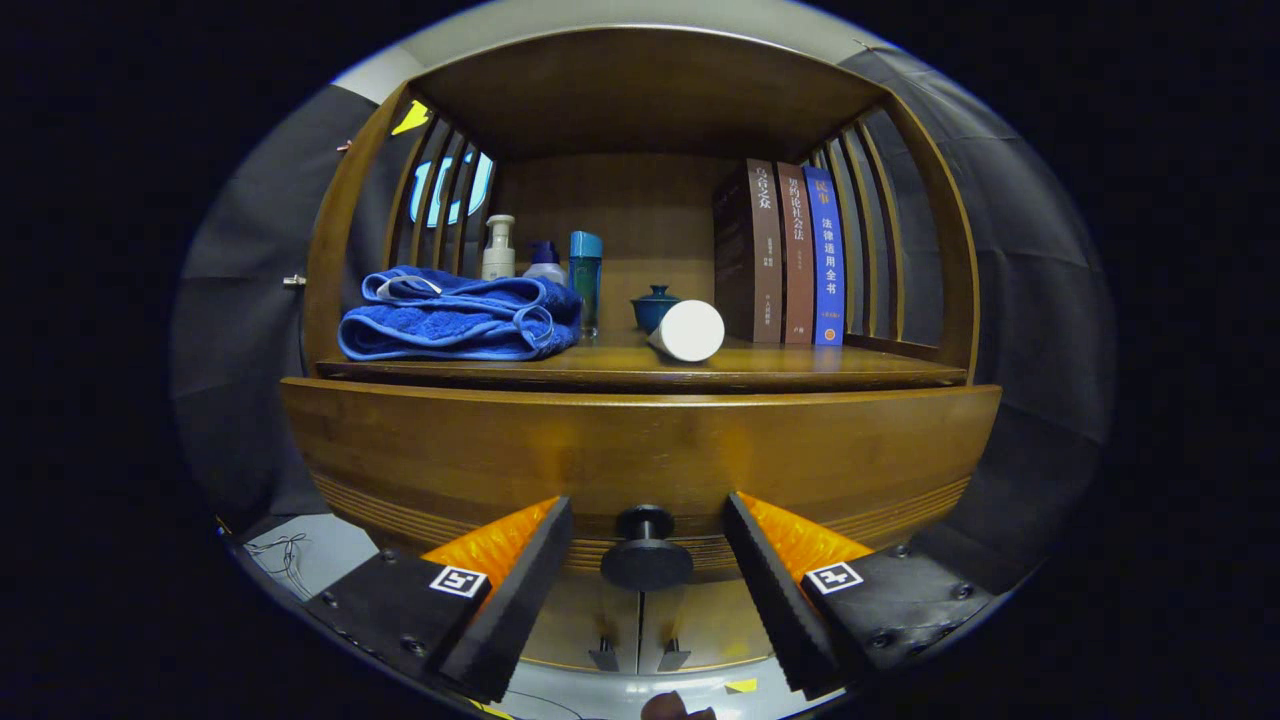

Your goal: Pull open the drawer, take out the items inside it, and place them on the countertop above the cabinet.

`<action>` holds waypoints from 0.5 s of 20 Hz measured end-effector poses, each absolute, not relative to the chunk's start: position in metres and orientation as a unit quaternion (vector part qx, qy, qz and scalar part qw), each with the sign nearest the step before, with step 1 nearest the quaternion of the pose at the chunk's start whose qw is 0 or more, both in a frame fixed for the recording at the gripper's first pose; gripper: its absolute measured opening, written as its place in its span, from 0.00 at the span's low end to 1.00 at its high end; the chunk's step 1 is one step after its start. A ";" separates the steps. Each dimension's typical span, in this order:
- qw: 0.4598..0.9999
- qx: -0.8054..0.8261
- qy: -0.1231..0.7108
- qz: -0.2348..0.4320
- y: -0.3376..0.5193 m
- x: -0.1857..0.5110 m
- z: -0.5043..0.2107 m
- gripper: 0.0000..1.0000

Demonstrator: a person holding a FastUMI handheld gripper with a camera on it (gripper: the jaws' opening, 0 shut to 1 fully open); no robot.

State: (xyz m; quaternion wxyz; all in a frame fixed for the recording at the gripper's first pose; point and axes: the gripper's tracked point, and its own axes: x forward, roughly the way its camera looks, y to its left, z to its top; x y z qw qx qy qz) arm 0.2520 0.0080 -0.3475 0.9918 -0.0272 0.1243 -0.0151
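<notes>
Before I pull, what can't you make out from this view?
- Drawer contents: hidden in the gripper view behind its closed front.
- Bottles: lower parts hidden by the blue towel.
- Tool open, fingers either side of the knob; whether they touch it is unclear.

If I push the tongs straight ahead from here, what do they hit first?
Probably the drawer knob: it sits centred between the open tongs, neither finger touching it. Just behind it is the drawer front. Exact depth is hard to judge.
</notes>
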 end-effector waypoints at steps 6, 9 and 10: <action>0.990 -0.023 0.135 -0.018 0.009 0.268 -0.350 1.00; 0.990 -0.025 0.136 -0.017 0.009 0.272 -0.350 1.00; 0.991 -0.028 0.133 -0.016 0.009 0.273 -0.349 1.00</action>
